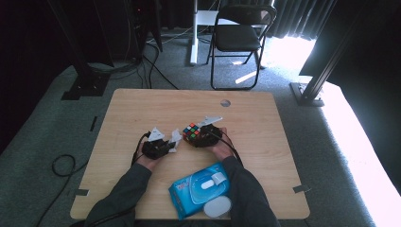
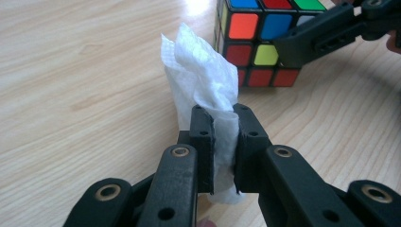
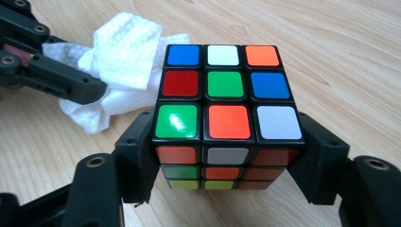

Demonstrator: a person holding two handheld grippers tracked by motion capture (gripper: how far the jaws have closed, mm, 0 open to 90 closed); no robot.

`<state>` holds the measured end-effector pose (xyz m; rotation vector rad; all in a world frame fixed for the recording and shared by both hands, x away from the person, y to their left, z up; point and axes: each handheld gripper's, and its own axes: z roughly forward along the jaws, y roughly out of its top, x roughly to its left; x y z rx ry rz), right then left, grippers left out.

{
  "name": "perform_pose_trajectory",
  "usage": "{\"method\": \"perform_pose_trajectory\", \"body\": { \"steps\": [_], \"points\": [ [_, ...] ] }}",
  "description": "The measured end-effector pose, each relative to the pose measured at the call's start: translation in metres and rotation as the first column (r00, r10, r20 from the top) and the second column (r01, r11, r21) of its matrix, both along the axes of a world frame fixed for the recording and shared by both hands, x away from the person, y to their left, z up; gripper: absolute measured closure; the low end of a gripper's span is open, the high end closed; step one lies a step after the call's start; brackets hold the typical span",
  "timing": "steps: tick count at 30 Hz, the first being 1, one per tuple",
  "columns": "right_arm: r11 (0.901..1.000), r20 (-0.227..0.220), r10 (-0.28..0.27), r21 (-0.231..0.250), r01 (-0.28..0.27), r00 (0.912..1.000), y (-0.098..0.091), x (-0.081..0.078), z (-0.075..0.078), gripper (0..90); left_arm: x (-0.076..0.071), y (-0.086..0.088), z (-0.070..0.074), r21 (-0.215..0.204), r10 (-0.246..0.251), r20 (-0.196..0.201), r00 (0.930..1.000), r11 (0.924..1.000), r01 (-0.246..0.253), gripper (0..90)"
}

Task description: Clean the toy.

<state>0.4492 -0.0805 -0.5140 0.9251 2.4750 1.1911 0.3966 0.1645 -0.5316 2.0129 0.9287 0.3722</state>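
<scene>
A scrambled colour cube stands on the wooden table, and my right gripper is shut on its two sides. In the high view the cube sits just left of that gripper. My left gripper is shut on a crumpled white wipe, which sticks up between its pads. The wipe is held close to the cube's left face; whether they touch I cannot tell. In the right gripper view the wipe lies beside the cube's far left corner.
A blue pack of wet wipes with its white lid flipped up lies at the table's front edge between the person's forearms. A round hole is in the tabletop at the back. A black folding chair stands behind the table.
</scene>
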Motion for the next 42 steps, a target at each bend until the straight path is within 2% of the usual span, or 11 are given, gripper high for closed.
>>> {"method": "perform_pose_trajectory", "body": {
  "steps": [6, 9, 13, 18, 23, 30, 33, 35, 38, 42],
  "points": [
    [0.9998, -0.012, 0.0, -0.019, 0.0, 0.9999, 0.0, 0.0, -0.006, 34.1, -0.002, -0.009, 0.001, 0.014, -0.026, 0.002, 0.9997, 0.9996, 0.026, 79.6],
    [0.999, -0.004, 0.004, -0.044, -0.004, 1.0, 0.002, -0.001, -0.007, 34.0, -0.002, -0.014, 0.0, 0.018, -0.039, 0.001, 0.9992, 0.9991, 0.039, 79.6],
    [0.9988, 0.0, 0.007, -0.048, -0.007, 1.0, 0.001, -0.001, -0.007, 34.0, -0.002, -0.019, 0.0, 0.023, -0.05, -0.001, 0.9988, 0.9985, 0.05, 79.4],
    [0.9985, -0.016, 0.015, -0.053, -0.016, 0.9998, 0.0, -0.002, -0.008, 33.2, -0.001, -0.024, 0.001, 0.03, -0.059, -0.005, 0.9983, 0.9978, 0.059, 79.3],
    [0.9987, -0.007, 0.04, -0.03, -0.04, 0.9992, -0.005, -0.006, -0.007, 29.6, 0.001, -0.027, 0.001, 0.033, -0.055, -0.008, 0.9985, 0.9979, 0.055, 79.2],
    [0.9988, 0.014, 0.046, -0.015, -0.046, 0.9988, -0.01, -0.013, -0.001, 29.7, 0.003, -0.026, 0.004, 0.031, -0.039, -0.003, 0.9992, 0.9987, 0.039, 78.9],
    [0.9984, 0.038, 0.057, 0.005, -0.057, 0.9977, -0.014, -0.017, 0.005, 31.4, 0.004, -0.026, 0.004, 0.031, -0.036, -0.006, 0.9993, 0.9989, 0.036, 78.7],
    [0.9977, 0.042, 0.056, 0.034, -0.058, 0.9975, -0.017, -0.018, 0.009, 34.1, 0.005, -0.025, 0.004, 0.026, -0.032, -0.007, 0.9995, 0.9992, 0.032, 78.7],
    [0.9962, 0.056, 0.026, 0.082, -0.031, 0.9981, -0.022, -0.016, 0.015, 40.9, 0.006, -0.025, 0.004, 0.022, -0.028, -0.009, 0.9996, 0.9994, 0.028, 78.6],
    [0.9949, 0.055, -0.046, 0.092, 0.041, 0.9974, -0.024, -0.009, 0.018, 51.1, 0.006, -0.025, 0.005, 0.021, -0.026, -0.007, 0.9996, 0.9994, 0.026, 78.5]
  ]
}}
